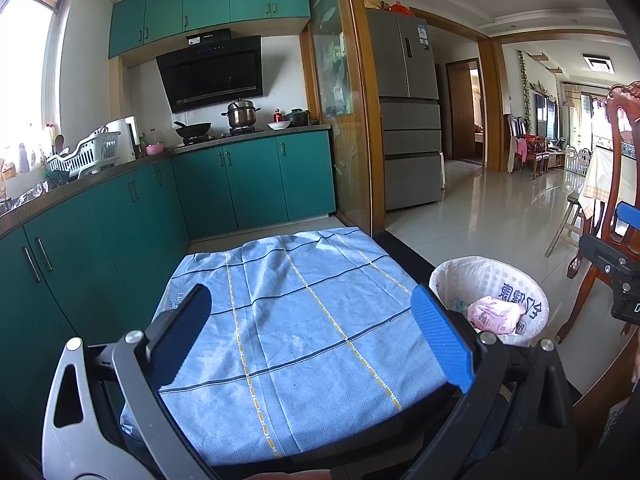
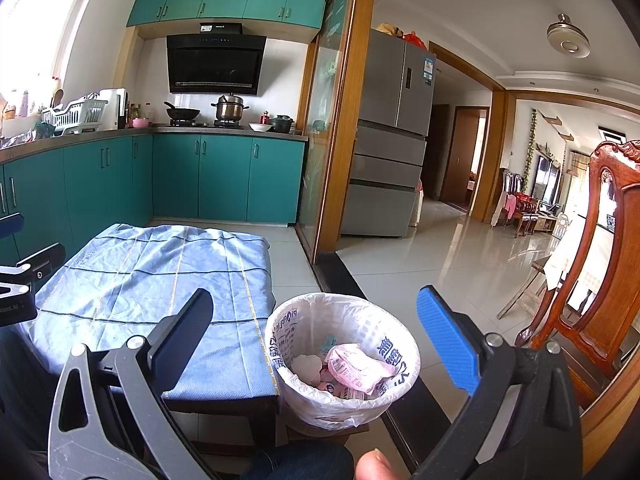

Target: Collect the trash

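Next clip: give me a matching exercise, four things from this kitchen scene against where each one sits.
Things:
1. pink wrapper
2. checked cloth
3. steel pot
4. trash bin

Places:
A. on the stove burner
B. on the floor beside the low table
C. inside the white bin liner
D. spread over the low table

Pairs: 1-C, 2-D, 3-A, 4-B

The left tool (image 2: 12, 280) is cut off at the left edge of the right wrist view. Print on the bin liner (image 2: 384, 344) is too small to read. The desk (image 1: 248, 462) is mostly hidden under a blue cloth (image 1: 304, 320).
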Demonstrator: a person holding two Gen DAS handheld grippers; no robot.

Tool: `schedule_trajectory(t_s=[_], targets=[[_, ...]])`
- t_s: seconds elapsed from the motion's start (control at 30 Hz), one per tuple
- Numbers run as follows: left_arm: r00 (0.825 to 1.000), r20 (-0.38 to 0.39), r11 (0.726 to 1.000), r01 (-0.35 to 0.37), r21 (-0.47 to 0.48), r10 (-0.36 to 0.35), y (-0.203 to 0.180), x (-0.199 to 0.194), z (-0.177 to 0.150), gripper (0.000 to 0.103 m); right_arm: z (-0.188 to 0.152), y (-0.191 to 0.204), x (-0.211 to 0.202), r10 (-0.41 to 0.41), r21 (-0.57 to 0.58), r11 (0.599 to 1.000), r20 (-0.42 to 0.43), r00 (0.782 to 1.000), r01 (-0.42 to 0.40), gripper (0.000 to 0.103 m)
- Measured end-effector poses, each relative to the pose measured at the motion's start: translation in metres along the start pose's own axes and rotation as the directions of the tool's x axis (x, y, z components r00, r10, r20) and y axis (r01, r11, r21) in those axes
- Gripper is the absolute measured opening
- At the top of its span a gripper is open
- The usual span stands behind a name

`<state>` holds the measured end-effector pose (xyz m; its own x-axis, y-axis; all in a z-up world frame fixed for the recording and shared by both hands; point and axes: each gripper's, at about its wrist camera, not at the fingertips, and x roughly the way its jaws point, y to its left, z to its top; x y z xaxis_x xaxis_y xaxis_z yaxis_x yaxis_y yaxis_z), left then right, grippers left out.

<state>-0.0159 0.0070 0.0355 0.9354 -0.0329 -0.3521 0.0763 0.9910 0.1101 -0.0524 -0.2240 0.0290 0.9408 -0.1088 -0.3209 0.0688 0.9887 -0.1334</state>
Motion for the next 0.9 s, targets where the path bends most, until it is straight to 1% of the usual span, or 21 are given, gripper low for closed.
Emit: schedule_trajectory(t_s=[0.7, 0.9], targets=[[1.0, -0.022, 1.0, 0.011, 0.005, -0.011, -0.005, 0.011, -0.013, 0.1, -0.007, 0.002, 0.006, 0.006, -0.004, 1.0, -0.013, 1.0, -0.006, 0.099], [0.998, -0.04, 0.999, 0.043, -0.009, -0.043, -0.003, 0.018, -0.016, 0.1, -0.01, 0.004, 0.013, 0.011, -0.013, 1.0, -0.032, 0.999, -0.011, 0.099]])
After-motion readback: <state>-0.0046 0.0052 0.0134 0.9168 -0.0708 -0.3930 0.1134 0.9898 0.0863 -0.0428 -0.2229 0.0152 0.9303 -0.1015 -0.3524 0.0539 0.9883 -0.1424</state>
